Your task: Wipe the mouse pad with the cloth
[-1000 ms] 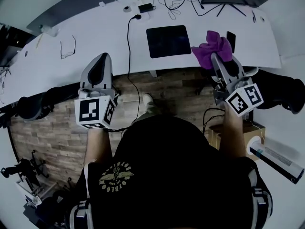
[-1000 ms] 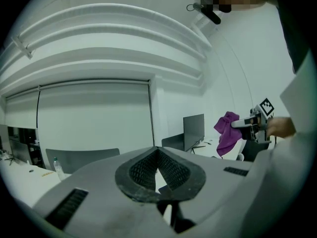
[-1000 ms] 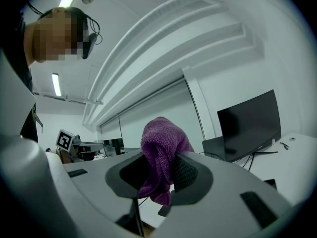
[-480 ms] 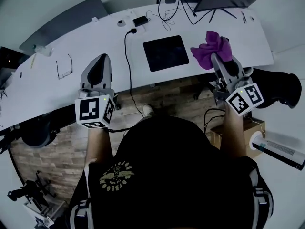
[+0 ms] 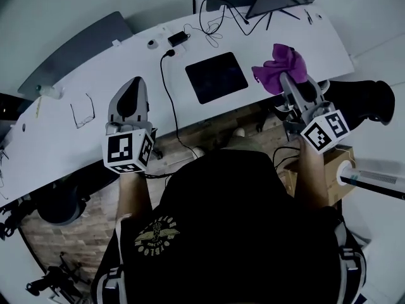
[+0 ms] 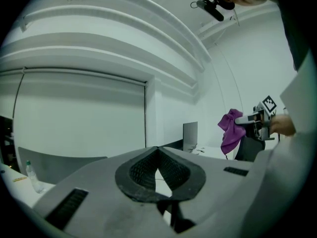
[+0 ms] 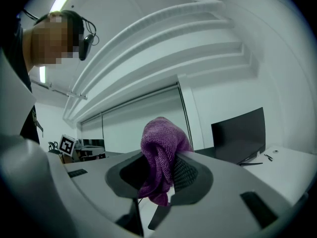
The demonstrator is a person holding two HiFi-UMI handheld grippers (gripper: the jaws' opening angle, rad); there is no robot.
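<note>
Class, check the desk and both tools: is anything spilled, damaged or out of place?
Nothing stands out. The black rectangular mouse pad lies flat on the white desk; the purple cloth is bunched between the right tool's jaws.

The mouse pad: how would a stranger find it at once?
Start at the long white desk. Near its middle, left of the purple cloth, lies the black mouse pad. Unlike the thin cables beyond, it is a flat square.
</note>
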